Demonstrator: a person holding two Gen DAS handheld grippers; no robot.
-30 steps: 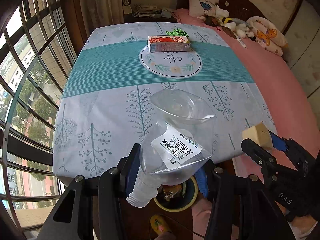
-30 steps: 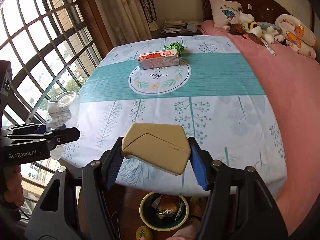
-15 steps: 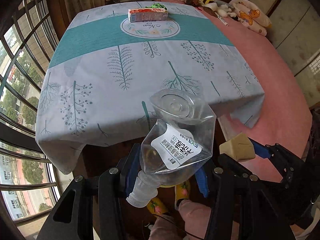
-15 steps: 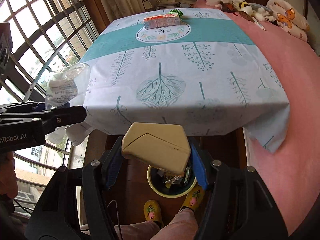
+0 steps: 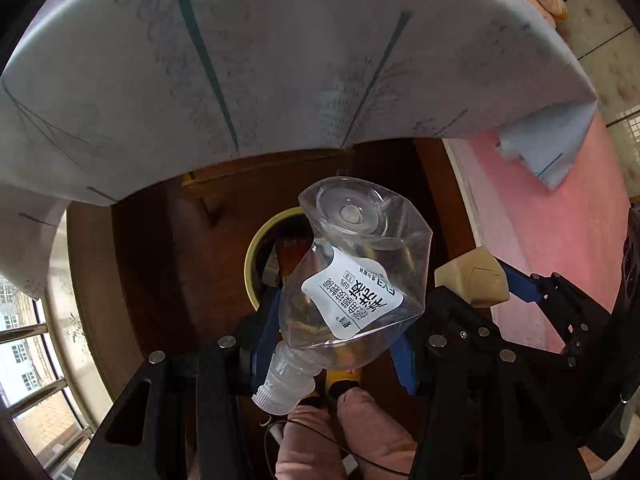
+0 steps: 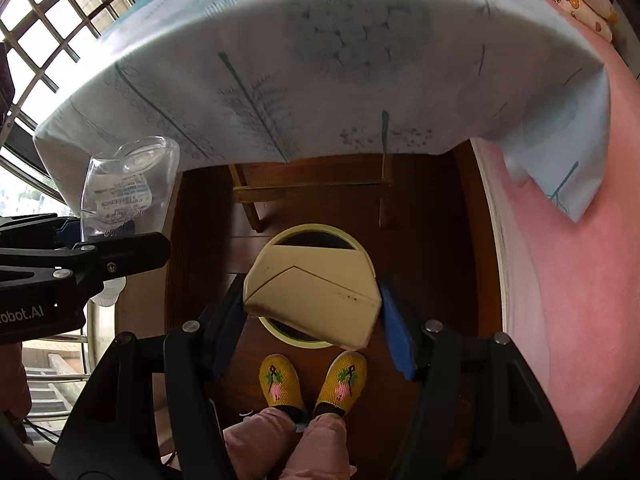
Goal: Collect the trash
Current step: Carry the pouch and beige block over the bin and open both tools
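While both jaws clamp bottle [image 5: 352, 280] and carton [image 6: 316, 292], the bin [image 6: 312, 229] below holds trash.

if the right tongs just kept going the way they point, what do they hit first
Most likely the yellow-rimmed trash bin on the floor. The right tongs point down at it, clamped on a beige carton that covers most of the opening, so the carton would touch first. The depth between them is unclear.

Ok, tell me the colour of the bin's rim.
Pale yellow; the bin rim shows best in the right wrist view.
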